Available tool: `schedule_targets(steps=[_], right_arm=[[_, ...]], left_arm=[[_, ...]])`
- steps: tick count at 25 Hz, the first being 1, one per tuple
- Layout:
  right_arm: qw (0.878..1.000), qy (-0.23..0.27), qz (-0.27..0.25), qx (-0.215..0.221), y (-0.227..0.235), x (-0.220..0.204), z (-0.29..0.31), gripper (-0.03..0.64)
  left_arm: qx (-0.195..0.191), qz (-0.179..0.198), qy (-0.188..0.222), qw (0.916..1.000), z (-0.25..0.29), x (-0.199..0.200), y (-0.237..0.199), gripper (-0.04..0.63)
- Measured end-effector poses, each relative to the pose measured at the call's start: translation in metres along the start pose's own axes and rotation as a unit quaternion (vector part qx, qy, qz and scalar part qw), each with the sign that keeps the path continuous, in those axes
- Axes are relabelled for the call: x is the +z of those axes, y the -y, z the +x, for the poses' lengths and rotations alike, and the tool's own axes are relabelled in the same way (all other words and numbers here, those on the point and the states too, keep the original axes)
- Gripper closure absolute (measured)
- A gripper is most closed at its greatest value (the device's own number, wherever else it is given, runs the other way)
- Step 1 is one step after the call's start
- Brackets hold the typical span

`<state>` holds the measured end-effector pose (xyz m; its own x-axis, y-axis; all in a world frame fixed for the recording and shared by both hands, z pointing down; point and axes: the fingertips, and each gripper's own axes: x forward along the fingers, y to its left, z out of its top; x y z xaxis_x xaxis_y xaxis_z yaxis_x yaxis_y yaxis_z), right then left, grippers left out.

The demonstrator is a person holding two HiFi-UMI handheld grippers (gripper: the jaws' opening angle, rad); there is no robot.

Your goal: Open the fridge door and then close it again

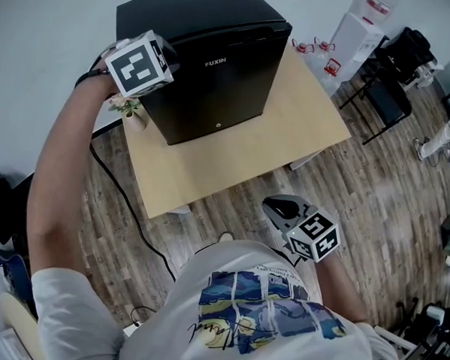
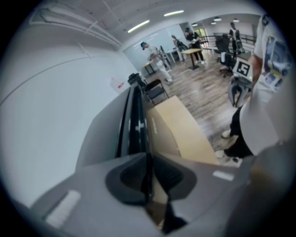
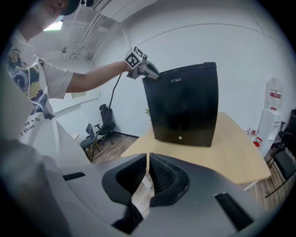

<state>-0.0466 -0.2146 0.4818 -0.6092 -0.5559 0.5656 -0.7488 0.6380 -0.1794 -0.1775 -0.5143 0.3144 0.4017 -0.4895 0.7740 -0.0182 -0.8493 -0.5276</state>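
A black mini fridge (image 1: 215, 85) (image 3: 185, 106) stands at the back of a light wooden table (image 1: 287, 134). Its door faces me and looks closed or barely ajar. My left gripper (image 1: 156, 85) (image 3: 156, 76) is at the top left corner of the door. In the left gripper view its jaws (image 2: 149, 176) are shut on the thin edge of the door (image 2: 136, 120). My right gripper (image 1: 280, 208) hangs low by my body, over the floor in front of the table. Its jaws (image 3: 147, 173) are shut with nothing between them.
A black cable (image 1: 126, 200) runs from the table's left side down across the wooden floor. A small plant (image 1: 126, 106) sits by the fridge's left side. White boxes (image 1: 357, 36) and black chairs (image 1: 388, 86) stand at the back right. People stand far off (image 2: 194, 39).
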Motion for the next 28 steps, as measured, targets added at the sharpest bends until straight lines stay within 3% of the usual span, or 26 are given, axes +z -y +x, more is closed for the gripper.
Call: schedule_targets(steps=[17, 24, 28], right_arm=[[1.000, -0.003, -0.003, 0.004, -0.001, -0.006, -0.008, 0.591], [1.000, -0.002, 0.001, 0.005, 0.000, -0.013, -0.019, 0.591], [1.000, -0.003, 0.001, 0.007, 0.000, -0.023, -0.029, 0.591]], left_arm=[[-0.001, 0.003, -0.002, 1.0000, 0.003, 0.001, -0.003, 0.538], [0.015, -0.006, -0.015, 0.9998, 0.005, -0.003, -0.004, 0.532], [0.042, -0.007, -0.018, 0.9989, 0.003, -0.003, -0.004, 0.526]])
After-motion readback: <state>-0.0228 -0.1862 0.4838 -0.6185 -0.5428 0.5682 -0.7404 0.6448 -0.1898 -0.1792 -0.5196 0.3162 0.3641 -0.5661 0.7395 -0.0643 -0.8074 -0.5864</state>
